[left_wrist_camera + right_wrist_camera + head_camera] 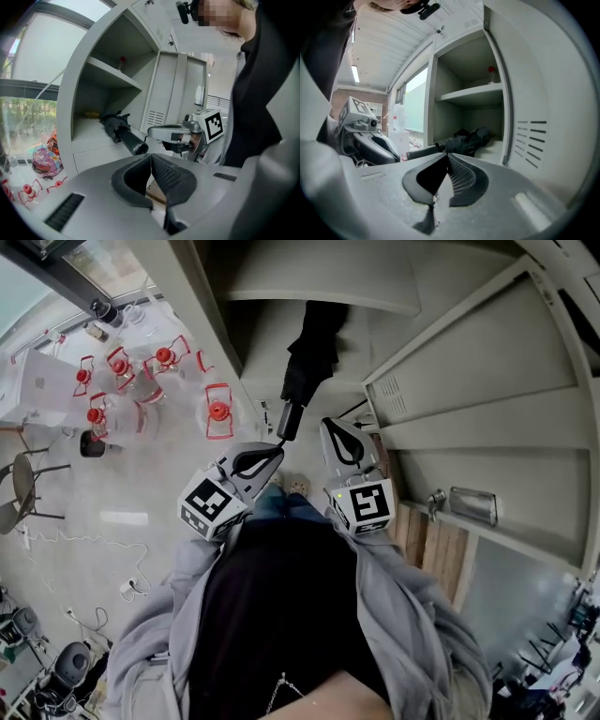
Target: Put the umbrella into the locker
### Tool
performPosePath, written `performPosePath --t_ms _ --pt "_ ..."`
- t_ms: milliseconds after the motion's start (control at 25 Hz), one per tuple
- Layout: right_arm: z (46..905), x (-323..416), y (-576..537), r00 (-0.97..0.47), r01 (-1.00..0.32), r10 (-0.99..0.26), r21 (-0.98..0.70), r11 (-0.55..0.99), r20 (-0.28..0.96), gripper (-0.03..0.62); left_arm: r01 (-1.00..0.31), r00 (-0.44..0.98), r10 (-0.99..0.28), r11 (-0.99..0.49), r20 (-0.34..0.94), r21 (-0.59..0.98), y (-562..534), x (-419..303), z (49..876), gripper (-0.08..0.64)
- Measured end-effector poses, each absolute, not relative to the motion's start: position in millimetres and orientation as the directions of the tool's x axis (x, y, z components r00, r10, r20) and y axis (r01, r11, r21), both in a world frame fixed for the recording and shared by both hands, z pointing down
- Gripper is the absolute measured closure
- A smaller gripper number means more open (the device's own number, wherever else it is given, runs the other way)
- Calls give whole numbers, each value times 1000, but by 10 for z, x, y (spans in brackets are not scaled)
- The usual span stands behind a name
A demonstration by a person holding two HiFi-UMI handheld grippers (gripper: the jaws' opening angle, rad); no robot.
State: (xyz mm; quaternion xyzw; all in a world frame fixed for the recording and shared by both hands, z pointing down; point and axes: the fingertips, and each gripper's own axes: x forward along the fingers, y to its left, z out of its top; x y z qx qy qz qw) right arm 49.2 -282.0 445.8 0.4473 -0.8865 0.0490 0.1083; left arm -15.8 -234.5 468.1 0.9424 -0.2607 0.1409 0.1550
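Left tongs (pixel 151 158) and right tongs (pixel 446 158) are sitting closed and empty, just before the locker (pixel 497 84). Umbrella (pixel 466 140) is lying inside its lower compartment, handle poking out; stowing is nearly ending, likely calling for nudging the handle inside.

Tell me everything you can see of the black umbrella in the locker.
The black fabric umbrella is folded, its canopy bunched. It lies on its side in the lower compartment of the open grey metal locker, under a shelf. Its cylindrical black handle sticks out past the front edge. Neither the left gripper nor the right gripper holds it.
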Motion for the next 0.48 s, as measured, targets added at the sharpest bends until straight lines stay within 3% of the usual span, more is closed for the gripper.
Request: performPosePath --t_ms 480 --pt "4281 872 -2711 -481 -870 -852 7 493 207 589 -533 836 -457 -808 302 251 -2887 427 4649 552"
